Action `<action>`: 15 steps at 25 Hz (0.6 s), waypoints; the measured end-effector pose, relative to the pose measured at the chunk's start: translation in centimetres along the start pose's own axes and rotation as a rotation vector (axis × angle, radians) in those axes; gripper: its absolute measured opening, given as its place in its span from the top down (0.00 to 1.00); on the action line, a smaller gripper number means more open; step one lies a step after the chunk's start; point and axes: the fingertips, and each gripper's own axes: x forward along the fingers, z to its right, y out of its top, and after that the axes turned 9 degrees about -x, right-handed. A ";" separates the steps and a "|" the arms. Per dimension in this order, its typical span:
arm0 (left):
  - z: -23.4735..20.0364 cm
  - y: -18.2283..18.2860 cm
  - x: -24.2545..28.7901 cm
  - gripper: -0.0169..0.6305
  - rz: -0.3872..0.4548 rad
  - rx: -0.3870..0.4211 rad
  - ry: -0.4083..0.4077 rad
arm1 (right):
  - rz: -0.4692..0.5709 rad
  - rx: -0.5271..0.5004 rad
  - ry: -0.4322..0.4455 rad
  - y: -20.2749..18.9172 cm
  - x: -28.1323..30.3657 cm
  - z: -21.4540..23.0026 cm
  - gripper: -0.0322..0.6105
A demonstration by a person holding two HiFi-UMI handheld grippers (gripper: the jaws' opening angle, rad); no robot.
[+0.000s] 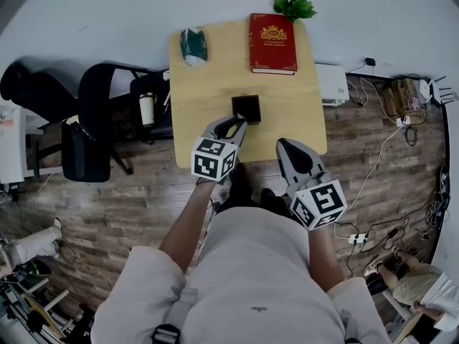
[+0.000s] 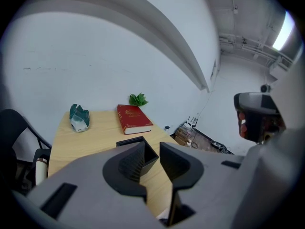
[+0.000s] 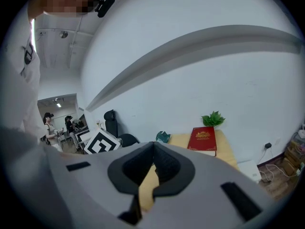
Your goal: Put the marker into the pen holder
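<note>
The pen holder [image 1: 246,108], a small black square box with an open top, stands on the light wooden table [image 1: 287,117], roughly midway across it and nearer the front edge than the wall. Working down from the biggest thing, I see a wood-plank floor [image 1: 136,199] under everything, the table set against a pale wall, and a black office chair [image 1: 100,117] just off the table's left side. A red book [image 1: 272,43] with a gold emblem on its cover lies flat at the table's far right corner. My left gripper [image 1: 231,126] hovers over the near part of the table with its tips close to the pen holder's near side; I cannot tell whether they touch it. In the left gripper view its jaws stand a narrow gap apart with nothing between them, and the holder shows just past the left jaw. My right gripper [image 1: 285,147] hangs over the table's near edge, to the right of the left one and apart from the holder. In the right gripper view its jaws meet at the tips and clamp nothing. A crumpled teal-and-white packet [image 1: 193,46] lies at the far left corner, well apart from the book. A small green plant [image 1: 295,7] sits at the wall just beyond the book's far edge. A white cup [image 1: 147,108] with a dark lid stands beside the table's left edge, by the chair.
</note>
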 end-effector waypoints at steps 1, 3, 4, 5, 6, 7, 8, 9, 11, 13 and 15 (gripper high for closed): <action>0.6 0.1 -0.3 0.83 0.010 0.002 -0.001 | 0.001 -0.001 0.005 0.0 -0.4 0.1 0.95; 1.8 0.1 -1.1 0.84 0.031 0.003 -0.001 | 0.006 0.002 0.020 0.1 -1.3 0.2 0.95; 2.5 0.1 -1.6 0.85 0.043 0.003 0.001 | 0.011 0.005 0.029 0.2 -1.8 0.2 0.95; 3.1 0.2 -2.2 0.86 0.057 0.002 0.003 | 0.018 0.007 0.038 0.3 -2.2 0.2 0.95; 3.8 0.2 -2.7 0.87 0.072 -0.001 0.006 | 0.026 0.006 0.046 0.5 -2.7 0.2 0.95; 4.4 0.2 -3.2 0.88 0.087 -0.005 0.009 | 0.032 0.000 0.054 0.6 -3.2 0.2 0.95; 5.0 0.2 -3.7 0.89 0.100 -0.010 0.014 | 0.035 -0.007 0.060 0.7 -3.6 0.3 0.95; 5.7 0.2 -4.1 0.90 0.111 -0.014 0.017 | 0.037 -0.013 0.067 0.7 -3.9 0.3 0.95; 6.9 0.1 -4.8 0.91 0.125 -0.016 0.020 | 0.040 -0.019 0.081 0.7 -4.5 0.4 0.95; 8.1 -0.1 -5.7 0.91 0.139 -0.013 0.027 | 0.041 -0.021 0.098 0.4 -5.1 0.3 0.95; 9.2 -0.2 -6.7 0.92 0.161 -0.012 0.035 | 0.044 -0.026 0.117 0.2 -5.7 0.0 0.95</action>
